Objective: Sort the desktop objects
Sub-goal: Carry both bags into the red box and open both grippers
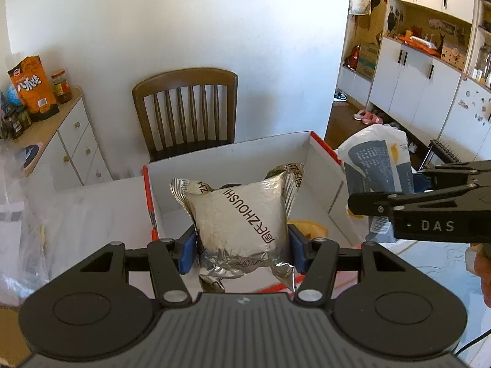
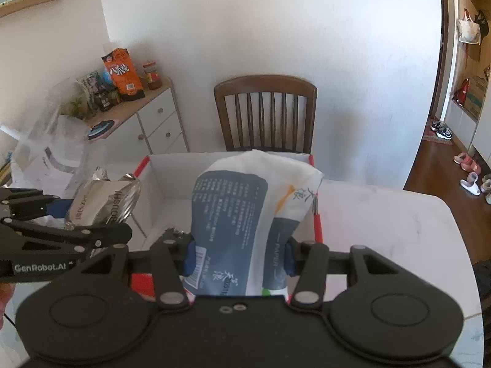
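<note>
White bench (image 2: pixel 383 214) under open box (image 1: pixel 233 159) | left hand-held gripper (image 1: pixel 242 248) clamps foil packet (image 1: pixel 239 211) above box; right hand-held gripper (image 2: pixel 237 256) clamps tissue pack (image 2: pixel 245 214) | lower each inside walls before releasing.

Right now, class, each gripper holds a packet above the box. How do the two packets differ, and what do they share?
The silver foil packet is shiny and crinkled; the tissue pack is matte white with grey-blue panels. The foil packet carries one diagonal band of black lettering; the tissue pack has blocks of small print and a barcode. The left gripper holds the foil packet, the right gripper the tissue pack. Both are soft, pinched between blue pads over the white box.
</note>
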The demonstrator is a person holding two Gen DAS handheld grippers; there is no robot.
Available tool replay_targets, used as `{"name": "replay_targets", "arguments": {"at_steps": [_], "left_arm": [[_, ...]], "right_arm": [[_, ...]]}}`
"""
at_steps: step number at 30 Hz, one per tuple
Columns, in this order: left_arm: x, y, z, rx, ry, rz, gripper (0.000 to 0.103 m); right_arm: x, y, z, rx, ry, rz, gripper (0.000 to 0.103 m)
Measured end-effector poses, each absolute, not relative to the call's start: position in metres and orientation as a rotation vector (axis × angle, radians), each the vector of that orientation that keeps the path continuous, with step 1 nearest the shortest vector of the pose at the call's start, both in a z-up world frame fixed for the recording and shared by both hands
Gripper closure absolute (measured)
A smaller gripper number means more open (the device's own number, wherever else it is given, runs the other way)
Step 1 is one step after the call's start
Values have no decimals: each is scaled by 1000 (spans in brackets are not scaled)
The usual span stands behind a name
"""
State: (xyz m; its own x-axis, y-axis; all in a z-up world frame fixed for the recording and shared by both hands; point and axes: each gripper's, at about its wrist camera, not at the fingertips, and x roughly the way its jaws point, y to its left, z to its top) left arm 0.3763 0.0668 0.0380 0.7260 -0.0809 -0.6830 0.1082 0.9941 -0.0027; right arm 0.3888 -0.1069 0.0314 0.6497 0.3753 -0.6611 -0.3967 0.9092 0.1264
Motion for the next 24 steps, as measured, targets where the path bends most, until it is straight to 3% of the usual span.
{"name": "replay_targets", "arguments": {"at_steps": [24], "left_arm": [[445,63,-37,158,887,-61,45]], "right_arm": [[473,-76,-26,-158,866,439,53]]}}
